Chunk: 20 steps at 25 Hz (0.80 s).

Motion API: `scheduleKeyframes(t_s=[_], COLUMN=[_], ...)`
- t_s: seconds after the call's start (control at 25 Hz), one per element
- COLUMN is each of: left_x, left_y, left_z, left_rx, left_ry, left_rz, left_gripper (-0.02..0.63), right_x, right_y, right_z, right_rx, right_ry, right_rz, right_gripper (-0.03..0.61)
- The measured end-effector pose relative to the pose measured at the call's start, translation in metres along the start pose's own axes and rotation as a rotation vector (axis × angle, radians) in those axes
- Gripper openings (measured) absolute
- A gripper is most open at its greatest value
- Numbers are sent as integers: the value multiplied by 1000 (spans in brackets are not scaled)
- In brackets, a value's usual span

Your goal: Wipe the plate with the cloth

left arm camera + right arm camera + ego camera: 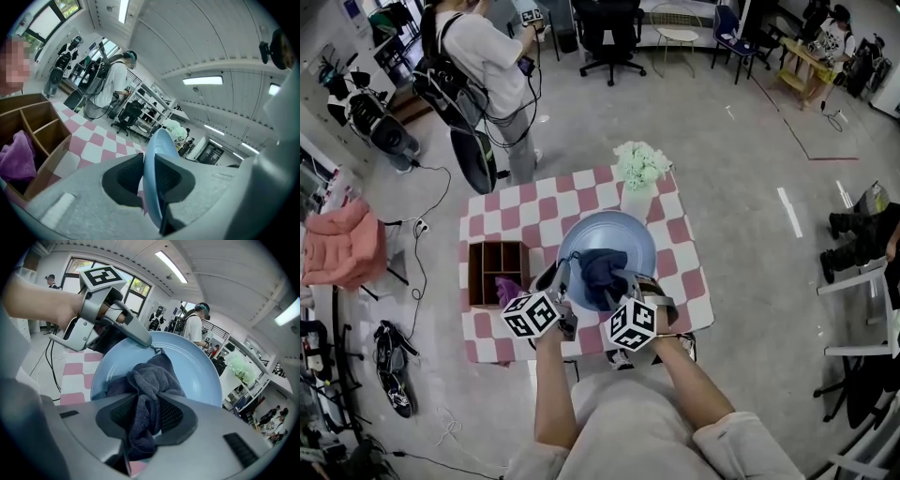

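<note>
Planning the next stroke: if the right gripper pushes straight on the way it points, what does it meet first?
The blue plate. The right gripper is shut on the dark cloth, so the cloth would likely press its face first; the gap is unclear.

Checkered table: wooden box, flower vase

There is one round pale-blue plate, one dark blue-grey terry cloth, one crumpled purple cloth, one brown wooden divided box, one bunch of pale green flowers, one pink-and-white checked table, and two grey handheld grippers with marker cubes: the left gripper and the right gripper.
</note>
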<state>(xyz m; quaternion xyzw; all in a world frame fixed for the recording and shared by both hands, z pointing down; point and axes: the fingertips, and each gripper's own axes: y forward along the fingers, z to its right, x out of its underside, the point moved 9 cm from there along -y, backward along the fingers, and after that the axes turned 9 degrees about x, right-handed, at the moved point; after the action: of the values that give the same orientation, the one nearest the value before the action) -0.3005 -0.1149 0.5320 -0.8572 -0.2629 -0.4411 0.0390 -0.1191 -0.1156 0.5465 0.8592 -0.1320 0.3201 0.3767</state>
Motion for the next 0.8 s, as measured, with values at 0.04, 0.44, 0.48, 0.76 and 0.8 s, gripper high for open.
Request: scheduleKeyframes(t_s=[0.04,0.44,0.48,0.76,0.8], left_x=[2,15,16,22,23], left_y=[1,11,12,14,14], left_z=[0,7,8,9,9], left_rx=[2,37,41,70,72], left_ry=[-1,-2,-3,-2,0], left_rz=[-6,-87,-96,-146,-149], left_gripper=[41,44,44,44,44], right_x=[-1,-15,-16,-20,-21], right_y=[1,6,6,13,14], right_z=[-1,-1,0,19,23], right_rx=[-3,-11,-10,21,28], right_ry=[2,-3,-4,-5,-6], right_rz=[2,25,25,29,31], right_gripper=[118,118,118,120,120])
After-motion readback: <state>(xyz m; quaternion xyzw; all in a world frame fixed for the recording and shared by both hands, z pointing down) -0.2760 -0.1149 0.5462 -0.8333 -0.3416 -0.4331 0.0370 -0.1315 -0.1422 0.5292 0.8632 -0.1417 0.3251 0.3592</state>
